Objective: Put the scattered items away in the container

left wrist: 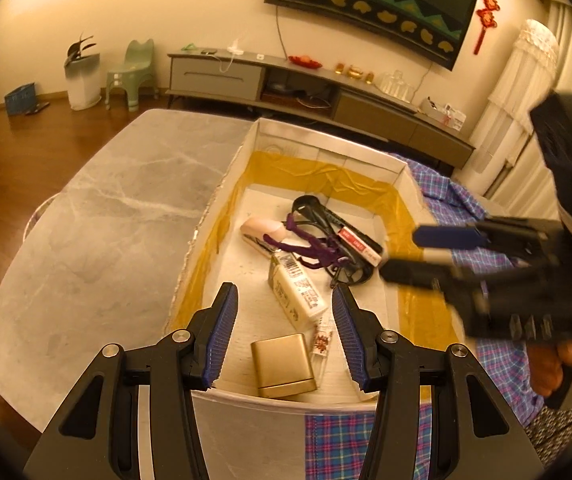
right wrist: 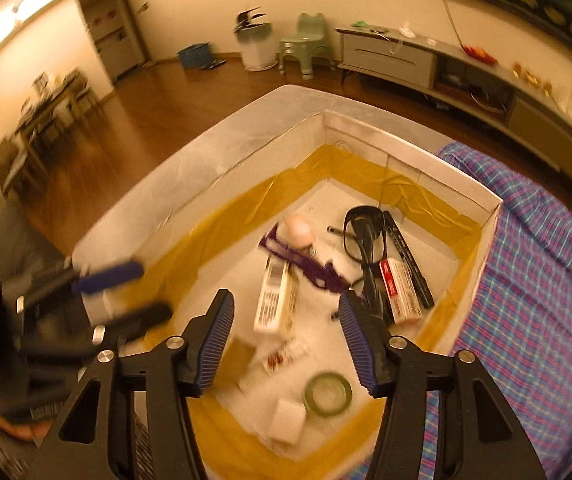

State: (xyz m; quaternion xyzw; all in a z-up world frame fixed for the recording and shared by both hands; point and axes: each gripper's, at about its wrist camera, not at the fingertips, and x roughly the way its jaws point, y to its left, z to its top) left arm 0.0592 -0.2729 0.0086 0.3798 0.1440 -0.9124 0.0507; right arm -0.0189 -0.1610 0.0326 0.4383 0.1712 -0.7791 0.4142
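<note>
A white cardboard box with yellow tape lining sits on the marble table. Inside lie a gold case, a white carton, a pink stapler, purple cord, black glasses, a red-white box, a small sachet, a tape roll and a white block. My left gripper is open and empty above the box's near end. My right gripper is open and empty above the box; it also shows in the left wrist view.
The grey marble table extends left of the box. A blue plaid cloth lies on the right side of the box. Wooden floor, a TV cabinet and a green chair stand beyond.
</note>
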